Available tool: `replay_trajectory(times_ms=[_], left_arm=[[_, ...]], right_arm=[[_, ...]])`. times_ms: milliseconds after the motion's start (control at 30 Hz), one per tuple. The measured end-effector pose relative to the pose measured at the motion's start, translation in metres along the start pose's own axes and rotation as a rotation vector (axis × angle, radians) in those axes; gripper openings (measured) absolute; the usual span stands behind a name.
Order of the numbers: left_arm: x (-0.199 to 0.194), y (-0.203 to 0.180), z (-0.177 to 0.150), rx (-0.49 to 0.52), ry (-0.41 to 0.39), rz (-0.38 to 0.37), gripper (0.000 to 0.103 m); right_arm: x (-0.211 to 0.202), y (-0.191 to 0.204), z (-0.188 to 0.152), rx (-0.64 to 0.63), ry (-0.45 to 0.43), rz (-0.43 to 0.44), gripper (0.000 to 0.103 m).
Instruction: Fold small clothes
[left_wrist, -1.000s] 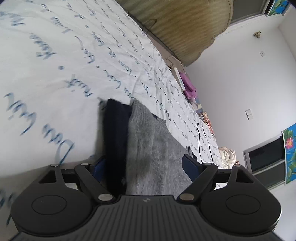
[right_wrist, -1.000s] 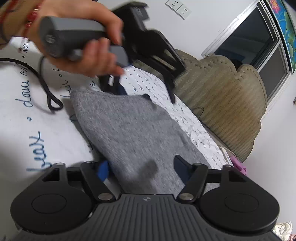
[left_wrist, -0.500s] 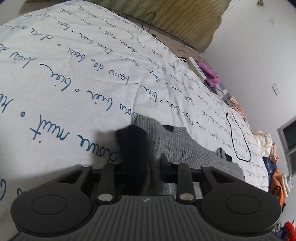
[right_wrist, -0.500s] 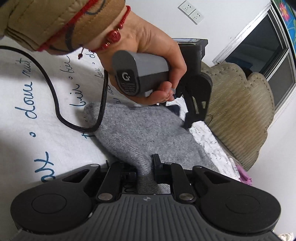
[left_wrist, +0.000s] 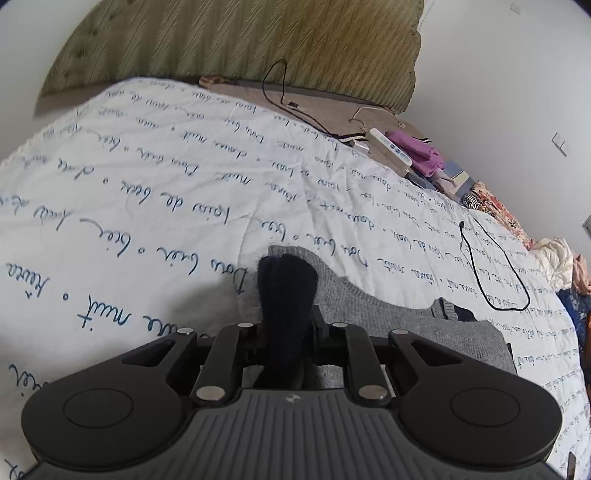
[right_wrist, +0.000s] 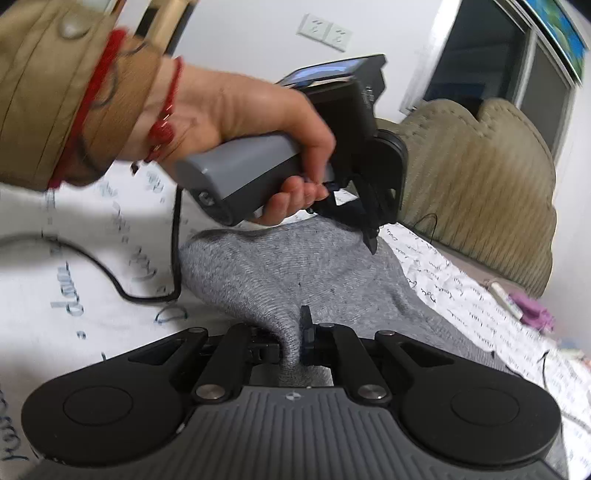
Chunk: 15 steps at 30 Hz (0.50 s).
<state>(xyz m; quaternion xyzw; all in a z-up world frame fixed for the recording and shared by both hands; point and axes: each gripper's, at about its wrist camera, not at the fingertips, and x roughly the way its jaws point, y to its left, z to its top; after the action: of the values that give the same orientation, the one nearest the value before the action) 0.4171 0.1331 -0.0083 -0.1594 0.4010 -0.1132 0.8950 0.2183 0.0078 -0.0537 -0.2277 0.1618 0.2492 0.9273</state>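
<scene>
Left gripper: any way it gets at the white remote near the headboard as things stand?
Probably not. The left gripper is shut on the grey knit garment's dark navy edge; the white remote lies far across the printed bedsheet, though nothing blocks the path.

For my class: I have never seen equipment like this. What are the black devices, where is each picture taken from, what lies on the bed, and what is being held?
No robot here: a person holds a handheld two-finger gripper in each hand, each carrying a forward-looking fisheye camera. One picture looks along the left gripper, the other along the right gripper. The right view also shows the person's left hand holding the other device. A grey knitted garment lies on a white bedspread printed with blue handwriting, near a black cable. The left gripper is shut on the garment's dark navy edge; the right is shut on a pinch of its grey fabric.
</scene>
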Motion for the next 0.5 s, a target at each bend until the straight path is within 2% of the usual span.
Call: replay_trajectory(times_ms=[167,500], left_arm=[[-0.008,-0.024,0.005,0.016,-0.008,0.048,0.017],[-0.015,-0.078,0.012,0.025,-0.033,0.090,0.017]], right_arm=[[-0.014,-0.028,0.001,0.108,-0.033,-0.005,0.008],[-0.046,-0.066,-0.020,0.214,-0.065,-0.065,0.007]])
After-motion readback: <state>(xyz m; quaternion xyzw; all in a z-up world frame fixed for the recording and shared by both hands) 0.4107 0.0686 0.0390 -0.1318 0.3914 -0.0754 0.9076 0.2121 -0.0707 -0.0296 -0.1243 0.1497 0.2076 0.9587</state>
